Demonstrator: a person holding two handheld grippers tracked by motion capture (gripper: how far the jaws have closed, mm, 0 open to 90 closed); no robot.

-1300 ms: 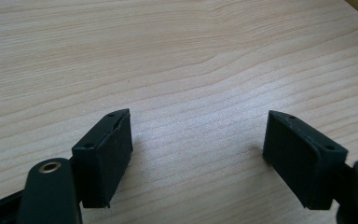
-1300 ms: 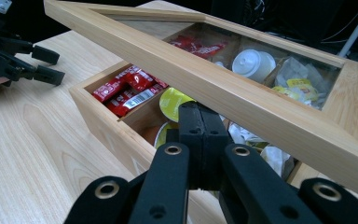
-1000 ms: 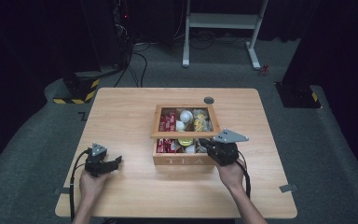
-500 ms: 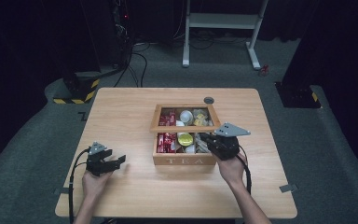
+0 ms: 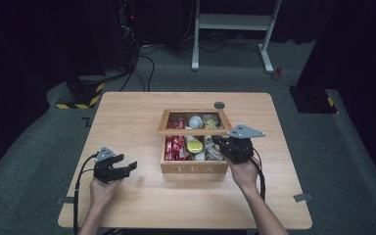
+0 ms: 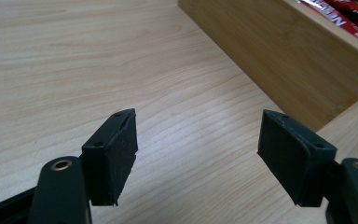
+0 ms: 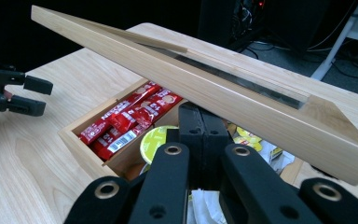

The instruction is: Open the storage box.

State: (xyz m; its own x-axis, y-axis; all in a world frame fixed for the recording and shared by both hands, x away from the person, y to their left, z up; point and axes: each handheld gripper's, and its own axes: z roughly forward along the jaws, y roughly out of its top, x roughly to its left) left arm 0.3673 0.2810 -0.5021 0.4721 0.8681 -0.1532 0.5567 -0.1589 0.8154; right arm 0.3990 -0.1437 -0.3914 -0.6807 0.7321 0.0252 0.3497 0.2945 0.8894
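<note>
A light wooden table (image 5: 142, 117) seen from above, with a wooden tea box (image 5: 194, 168) near its middle, the word TEA on its front wall. The box's glass-paned lid (image 5: 194, 131) is raised partway, tilted over the back of the box.

The right claw (image 5: 220, 145) reaches into the front right part of the open box, under the raised lid. In the right gripper view its two black jaws are pressed together with nothing visibly between them; whether they touch the white paper wrappers (image 7: 205, 205) below them is hard to tell. Just beside the jaws lie red sachets (image 7: 130, 119) in the left compartment and a round yellow-green pod (image 7: 156, 142) next to them.

The left claw (image 5: 126, 168) is held above bare table, well apart from the box and to its left, pointing toward it. Its jaws stand partly open with nothing between them, and they have just been closing a little. The left gripper view shows the two black pads (image 6: 114, 156) over wood grain, with the box's side wall ahead.

A small dark round disc (image 5: 219, 105) lies on the table behind the box.
</note>
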